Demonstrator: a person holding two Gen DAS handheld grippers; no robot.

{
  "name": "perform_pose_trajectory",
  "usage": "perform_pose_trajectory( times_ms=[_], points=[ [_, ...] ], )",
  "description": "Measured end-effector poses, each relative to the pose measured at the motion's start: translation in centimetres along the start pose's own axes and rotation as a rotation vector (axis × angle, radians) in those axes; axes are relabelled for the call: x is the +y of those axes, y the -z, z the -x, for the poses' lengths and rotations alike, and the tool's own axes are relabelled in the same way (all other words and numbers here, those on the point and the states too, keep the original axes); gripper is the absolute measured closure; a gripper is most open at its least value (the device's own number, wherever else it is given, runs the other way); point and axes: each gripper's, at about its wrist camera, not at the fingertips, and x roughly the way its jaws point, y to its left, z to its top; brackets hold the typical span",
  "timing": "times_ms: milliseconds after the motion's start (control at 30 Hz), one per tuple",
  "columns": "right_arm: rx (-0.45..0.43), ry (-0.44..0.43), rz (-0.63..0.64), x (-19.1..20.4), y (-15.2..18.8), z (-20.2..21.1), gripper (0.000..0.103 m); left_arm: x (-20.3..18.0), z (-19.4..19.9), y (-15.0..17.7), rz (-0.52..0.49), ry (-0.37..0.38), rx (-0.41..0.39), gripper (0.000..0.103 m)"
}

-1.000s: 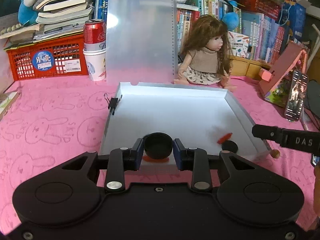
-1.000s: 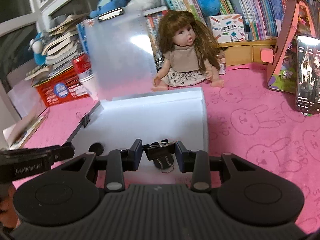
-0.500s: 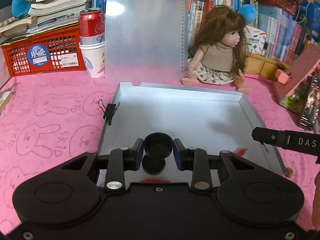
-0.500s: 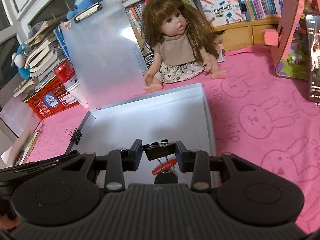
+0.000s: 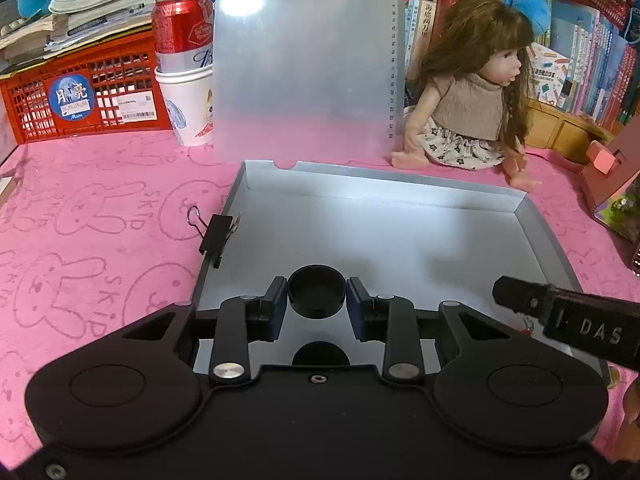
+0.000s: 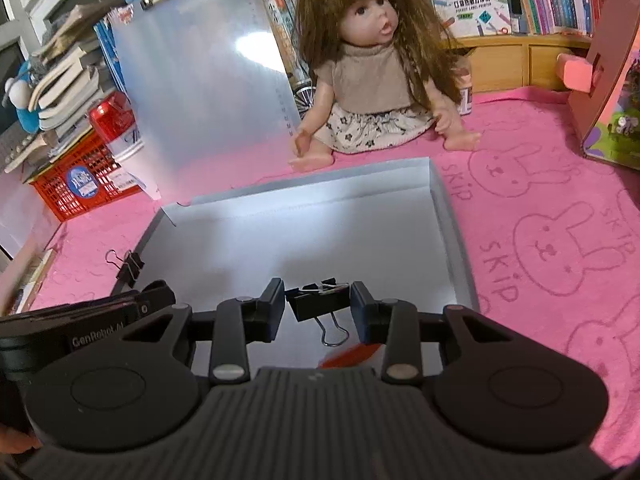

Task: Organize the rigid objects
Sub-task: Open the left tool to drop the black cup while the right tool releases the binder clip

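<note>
**A:** ok so the left tool (image 5: 317, 304) is clamped on a round black cap (image 5: 317, 295), held over the near end of the grey tray (image 5: 400, 184); the cap's dark shadow sits on the tray floor right under it; anyone got the other side?

**B:** yep; the right tool (image 6: 318, 307) is clamped on a black binder clip (image 6: 320, 305), wire handle dangling down, also over the tray's near end; just below it there's a blurry red thing (image 6: 352, 355) on the tray floor, can't tell what it is; the left camera barely catches that bit

**A:** left view does show a second binder clip (image 5: 216, 236) clipped on the tray's left wall, handle sticking out over the pink bunny cloth (image 5: 88, 216) on the surface; you see it too?

**B:** yeah, smaller, at the left (image 6: 129, 265); my view gets the doll (image 6: 372, 64) face-on behind the tray; yours has her side-on

**A:** true; mine has the red can (image 5: 183, 32) stacked in a paper cup (image 5: 190, 108) next to the red basket (image 5: 80, 96) nice and clear; the frosted clipboard (image 5: 304, 60) stands up right behind the tray
</note>
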Motion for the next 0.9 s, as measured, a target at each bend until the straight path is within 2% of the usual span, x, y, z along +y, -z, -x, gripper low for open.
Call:
perform_pose_trajectory(
  times_ms=[200,467,900],
  points=[
    [0.003,0.016,0.008,-0.1,0.4,-1.0,0.061,-0.3,-1.2,0.5,-0.018,-0.009,0.010,0.072],
    [-0.044,0.021,0.045,-0.2,0.7,-1.6,0.061,-1.0,-1.8,1.0,-0.058,-0.021,-0.002,0.072],
    [-0.016,0.059,0.107,0.3,1.6,-1.5,0.067,-0.9,-1.6,2.1,-0.083,-0.008,0.010,0.072]
  ],
)
